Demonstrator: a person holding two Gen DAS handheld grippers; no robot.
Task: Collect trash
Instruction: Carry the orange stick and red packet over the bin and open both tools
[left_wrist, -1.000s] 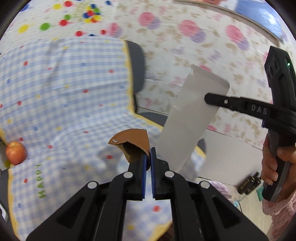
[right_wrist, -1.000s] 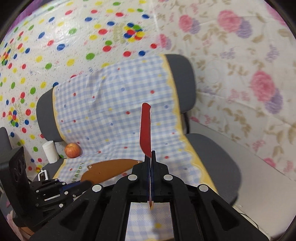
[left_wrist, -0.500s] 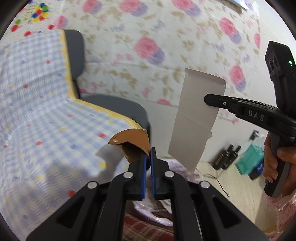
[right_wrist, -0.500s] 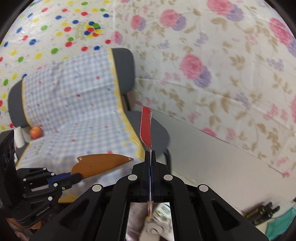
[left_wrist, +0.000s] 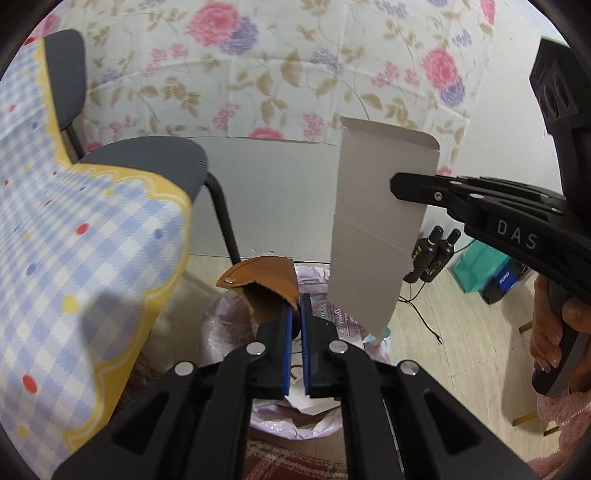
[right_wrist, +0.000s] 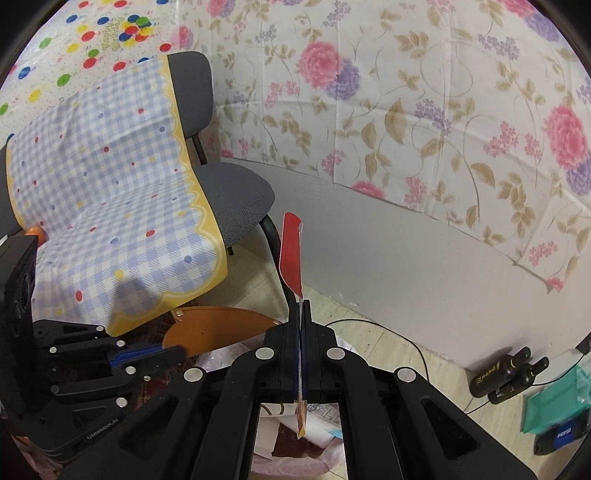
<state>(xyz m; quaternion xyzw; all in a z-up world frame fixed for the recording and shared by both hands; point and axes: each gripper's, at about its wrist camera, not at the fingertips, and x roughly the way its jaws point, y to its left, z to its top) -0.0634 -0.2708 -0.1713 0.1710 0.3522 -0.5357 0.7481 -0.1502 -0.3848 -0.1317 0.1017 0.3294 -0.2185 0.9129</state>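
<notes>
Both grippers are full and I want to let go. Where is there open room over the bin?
The bin mouth is crowded: paper scraps fill it, and the leather piece and cardboard flap hang over it. Bare floor lies between bin and black bottles.

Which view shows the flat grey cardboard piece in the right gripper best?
Left wrist view: the flat grey cardboard piece faces the camera broadside, crease and rounded corner visible, pinched by the right gripper. The right wrist view shows it only edge-on, a thin strip with its red face between the shut pads.
</notes>
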